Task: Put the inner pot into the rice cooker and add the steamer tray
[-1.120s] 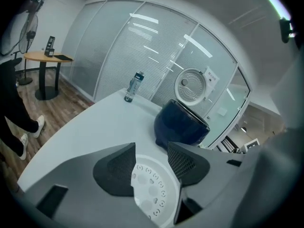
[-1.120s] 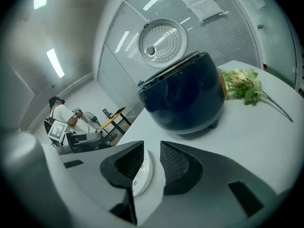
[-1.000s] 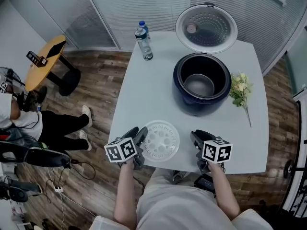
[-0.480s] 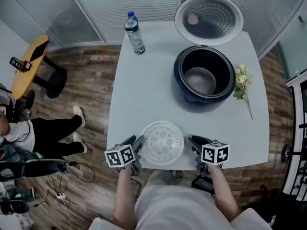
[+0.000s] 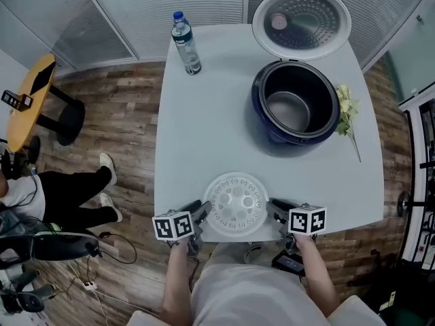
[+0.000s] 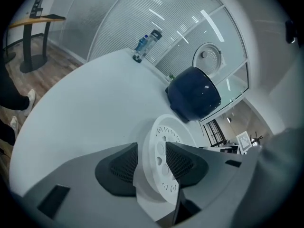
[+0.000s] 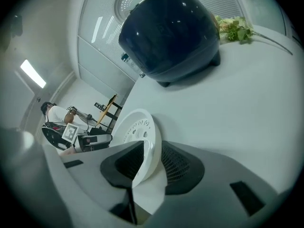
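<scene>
Both forearms are extended forward, side by side. The left gripper (image 5: 198, 214) is angled downward, its jaws closing around the steamer tray (image 5: 236, 206) rim. The right gripper (image 5: 276, 210) is clamped on the opposite rim.

From the steamer tray (image 5: 236, 206), the table (image 5: 204, 134) lies bare toward 12 o'clock. The rice cooker (image 5: 268, 126) with its raised lid (image 5: 301, 22) blocks 1 o'clock; a bottle (image 5: 185, 44) stands far at 11 o'clock.
</scene>
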A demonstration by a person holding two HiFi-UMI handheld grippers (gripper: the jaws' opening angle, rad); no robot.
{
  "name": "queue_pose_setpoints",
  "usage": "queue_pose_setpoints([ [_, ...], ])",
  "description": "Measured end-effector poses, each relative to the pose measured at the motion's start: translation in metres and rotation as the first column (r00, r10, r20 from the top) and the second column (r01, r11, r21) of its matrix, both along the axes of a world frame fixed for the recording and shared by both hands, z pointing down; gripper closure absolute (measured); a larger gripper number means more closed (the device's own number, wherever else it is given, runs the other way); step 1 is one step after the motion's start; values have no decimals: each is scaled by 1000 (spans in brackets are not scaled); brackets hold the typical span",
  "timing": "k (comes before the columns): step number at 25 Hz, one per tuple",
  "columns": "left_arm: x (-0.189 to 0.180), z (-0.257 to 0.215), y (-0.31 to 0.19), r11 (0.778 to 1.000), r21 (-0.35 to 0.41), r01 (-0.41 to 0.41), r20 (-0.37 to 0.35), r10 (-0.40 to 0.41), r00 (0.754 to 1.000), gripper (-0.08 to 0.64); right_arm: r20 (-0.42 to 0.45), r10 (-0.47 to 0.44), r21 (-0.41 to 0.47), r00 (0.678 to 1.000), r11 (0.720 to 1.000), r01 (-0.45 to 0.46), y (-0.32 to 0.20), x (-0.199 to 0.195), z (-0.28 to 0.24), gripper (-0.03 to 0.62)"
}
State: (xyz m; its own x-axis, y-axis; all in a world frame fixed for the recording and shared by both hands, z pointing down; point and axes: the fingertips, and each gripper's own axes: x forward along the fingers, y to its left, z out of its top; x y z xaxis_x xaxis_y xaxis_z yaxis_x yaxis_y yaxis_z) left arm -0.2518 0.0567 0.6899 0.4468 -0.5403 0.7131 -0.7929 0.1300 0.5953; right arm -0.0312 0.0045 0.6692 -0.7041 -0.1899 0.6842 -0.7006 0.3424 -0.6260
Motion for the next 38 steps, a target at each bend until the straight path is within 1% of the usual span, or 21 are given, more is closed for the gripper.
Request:
queue_pose_setpoints([
  [3, 15, -3, -4, 999, 20, -46, -59, 47, 997, 402, -6, 19, -19, 1000, 1000, -19, 6, 2, 6, 477],
  [5, 21, -2, -4, 997, 22, -70, -74, 71, 995, 416, -18, 25, -28, 1000, 999, -26, 10, 4, 10, 477],
  [7, 20, 3, -1, 997, 2, -82, -65, 82, 994, 424, -25, 27, -33, 999, 999, -28, 13, 3, 12, 477],
  [9, 18, 8, 2, 996, -14, -86, -55, 85, 995, 448, -23, 31, -35, 999, 999, -32, 15, 1, 13, 478],
  [12, 18, 6, 4, 996, -6, -91, -61, 91, 994, 483, -25, 35, -31, 999, 999, -36, 16, -1, 14, 477],
  [15, 17, 6, 5, 997, 6, -78, -76, 78, 994, 488, -39, 28, -21, 999, 999, -28, 16, -3, 14, 477],
  [17, 17, 5, 5, 997, 8, -71, -84, 71, 994, 499, -54, 15, -12, 998, 1000, -15, 15, -5, 14, 494],
  [18, 18, 4, 4, 997, 9, -72, -87, 72, 994, 500, -63, 5, -5, 998, 1000, -6, 16, -7, 13, 516],
  [21, 19, 2, 3, 996, 9, -84, -84, 84, 993, 506, -84, -16, 21, 996, 1000, 18, 16, -8, 11, 523],
  [26, 17, -5, 4, 996, 14, -83, -91, 84, 992, 511, -69, -19, 38, 997, 999, 21, 16, -10, 1, 526],
  [31, 18, -13, -8, 996, 38, -77, -106, 81, 991, 514, -46, 9, 72, 999, 997, -5, 7, -8, -13, 529],
  [35, 19, -22, -18, 995, 65, -73, -135, 81, 988, 515, -5, 36, 90, 999, 995, -36, -1, -7, -29, 534],
  [38, 23, -29, -28, 993, 101, -65, -168, 81, 982, 515, 18, 57, 119, 998, 991, -59, -10, -4, -41, 537],
])
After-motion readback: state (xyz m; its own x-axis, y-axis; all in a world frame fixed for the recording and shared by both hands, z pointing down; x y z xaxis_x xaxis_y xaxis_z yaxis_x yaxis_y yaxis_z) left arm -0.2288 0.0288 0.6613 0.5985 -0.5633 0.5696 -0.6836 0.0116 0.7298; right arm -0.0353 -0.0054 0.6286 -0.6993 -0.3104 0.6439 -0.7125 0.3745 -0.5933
